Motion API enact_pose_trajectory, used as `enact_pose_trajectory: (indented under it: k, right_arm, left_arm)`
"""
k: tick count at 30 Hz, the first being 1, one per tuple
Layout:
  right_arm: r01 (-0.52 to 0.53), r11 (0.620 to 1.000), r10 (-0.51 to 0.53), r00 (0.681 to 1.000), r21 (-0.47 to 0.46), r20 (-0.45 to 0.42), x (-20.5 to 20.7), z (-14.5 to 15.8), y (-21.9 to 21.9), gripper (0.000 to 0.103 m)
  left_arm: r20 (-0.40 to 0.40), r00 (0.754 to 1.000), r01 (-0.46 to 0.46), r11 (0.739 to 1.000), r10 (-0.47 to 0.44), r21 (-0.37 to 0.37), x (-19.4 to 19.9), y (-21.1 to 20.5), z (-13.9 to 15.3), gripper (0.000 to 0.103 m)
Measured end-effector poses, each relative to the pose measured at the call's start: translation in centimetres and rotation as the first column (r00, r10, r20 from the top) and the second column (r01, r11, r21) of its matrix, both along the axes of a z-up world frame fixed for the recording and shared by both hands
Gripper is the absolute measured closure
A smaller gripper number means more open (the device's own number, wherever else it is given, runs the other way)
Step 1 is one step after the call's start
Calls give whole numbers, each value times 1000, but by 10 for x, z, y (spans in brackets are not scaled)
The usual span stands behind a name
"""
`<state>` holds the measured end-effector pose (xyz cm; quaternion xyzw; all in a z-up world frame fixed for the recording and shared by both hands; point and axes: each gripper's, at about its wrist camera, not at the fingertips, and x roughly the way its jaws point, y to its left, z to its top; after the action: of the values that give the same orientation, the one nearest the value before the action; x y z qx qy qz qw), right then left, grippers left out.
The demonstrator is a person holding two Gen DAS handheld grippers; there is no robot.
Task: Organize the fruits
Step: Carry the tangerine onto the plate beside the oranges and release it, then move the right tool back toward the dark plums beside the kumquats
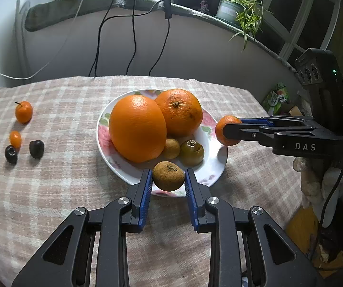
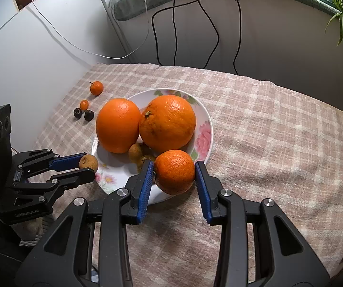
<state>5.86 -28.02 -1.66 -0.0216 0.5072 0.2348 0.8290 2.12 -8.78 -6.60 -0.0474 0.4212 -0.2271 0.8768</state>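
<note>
floral plate, pink-checked cloth

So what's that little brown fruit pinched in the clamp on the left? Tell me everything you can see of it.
The brown fruit is small, roundish and slightly flattened, with dull, rough, speckled tan skin and a dark dried stem scar on top. It looks whole. The left gripper is shut on it, one blue ridged pad pressing each side. It hangs over the near rim of the flowered plate; whether it touches the plate cannot be told. Two similar brown fruits lie on the plate just behind it, apart from it.
</note>
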Motion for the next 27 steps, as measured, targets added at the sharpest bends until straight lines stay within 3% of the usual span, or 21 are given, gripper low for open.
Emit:
enact_pose_trajectory:
  k: [17,19,23,27]
  right_arm:
    - [7,1000,-7,1000,1,-3,3,-5,-1,65]
    - [8,1000,-8,1000,-2,-4,3,-6,-1,64]
    - [9,1000,-9,1000,3,23,1,-2,-1,36]
    - [-3,1000,3,999,8,41,-1,4,1,31]
  left_arm:
    - [-1,1000,0,1000,0,1,3,-4,-1,76]
    - [1,1000,3,1000,-3,0,3,-5,-1,66]
    - [9,1000,3,1000,-3,-2,3,-5,1,57]
    - [10,1000,-5,1000,5,0,4,-4,1,41]
